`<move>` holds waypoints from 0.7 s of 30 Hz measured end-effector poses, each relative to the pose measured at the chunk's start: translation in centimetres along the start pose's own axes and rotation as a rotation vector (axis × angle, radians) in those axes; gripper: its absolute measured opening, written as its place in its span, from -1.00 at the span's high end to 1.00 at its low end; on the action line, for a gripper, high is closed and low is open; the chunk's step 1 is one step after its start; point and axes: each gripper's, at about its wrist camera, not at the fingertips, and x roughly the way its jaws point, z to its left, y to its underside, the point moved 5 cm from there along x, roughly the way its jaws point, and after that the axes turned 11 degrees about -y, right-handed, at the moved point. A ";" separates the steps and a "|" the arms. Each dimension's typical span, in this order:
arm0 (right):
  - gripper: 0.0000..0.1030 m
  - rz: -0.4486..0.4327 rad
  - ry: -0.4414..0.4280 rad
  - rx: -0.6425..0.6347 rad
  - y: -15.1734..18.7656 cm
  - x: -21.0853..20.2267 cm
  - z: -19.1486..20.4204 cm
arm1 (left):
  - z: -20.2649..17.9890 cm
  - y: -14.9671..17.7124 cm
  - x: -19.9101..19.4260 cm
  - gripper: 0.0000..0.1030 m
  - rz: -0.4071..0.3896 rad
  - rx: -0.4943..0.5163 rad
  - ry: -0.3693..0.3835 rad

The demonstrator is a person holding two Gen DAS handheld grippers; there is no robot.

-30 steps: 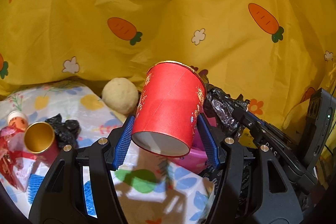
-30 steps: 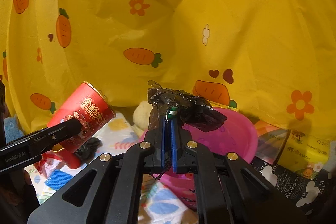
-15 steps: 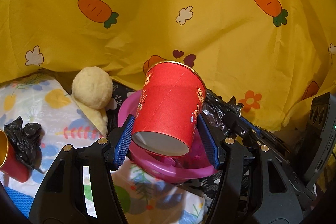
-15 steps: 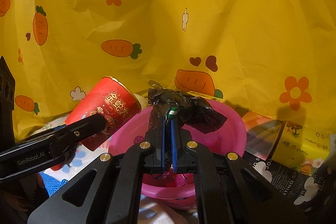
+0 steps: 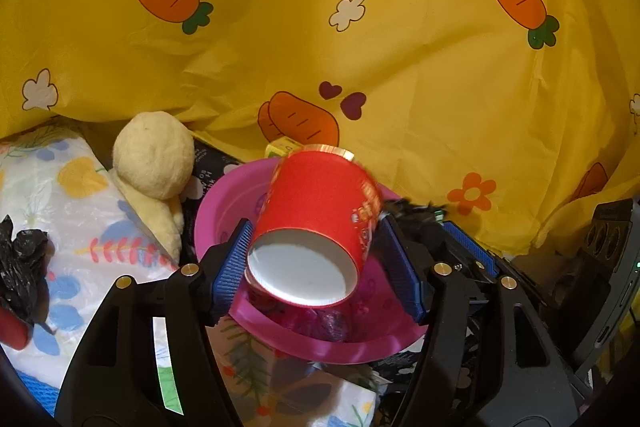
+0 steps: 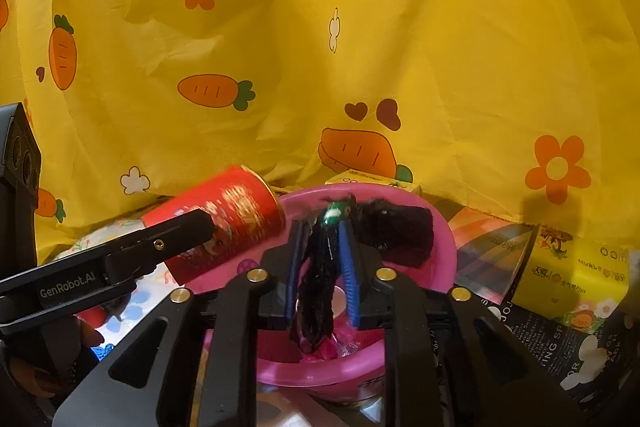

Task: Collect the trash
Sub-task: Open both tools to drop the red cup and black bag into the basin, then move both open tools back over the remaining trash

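A red paper cup lies tilted between the fingers of my left gripper, over the pink bowl. The blue pads stand a little off the cup's sides and the cup looks blurred. In the right wrist view the cup sits at the bowl's left rim. My right gripper has its pads apart, with a crumpled black plastic bag hanging loose between them over the bowl.
A yellow carrot-print cloth hangs behind everything. A cream plush ball, another black bag and a floral sheet lie left. A yellow tissue pack and dark printed packs lie right of the bowl.
Both grippers moved over the pink bowl. The left pads have spread off the cup, which tips down. The right pads have opened and the black bag slides down between them.
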 end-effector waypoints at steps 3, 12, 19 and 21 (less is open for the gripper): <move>0.17 -0.012 0.008 0.007 0.0 -0.4 -0.4 | 0.6 0.1 -0.3 -0.64 -0.020 -0.033 -0.011; -0.44 -0.054 0.027 0.003 0.1 -1.9 -0.3 | 3.9 1.0 -2.7 -0.88 -0.072 -0.091 -0.125; -0.69 -0.069 0.032 -0.052 0.9 -2.7 2.0 | 6.7 2.8 -6.4 -0.88 -0.133 -0.097 -0.268; -0.70 -0.070 0.020 -0.057 1.1 -2.9 2.7 | 7.7 3.2 -7.5 -0.88 -0.149 -0.100 -0.317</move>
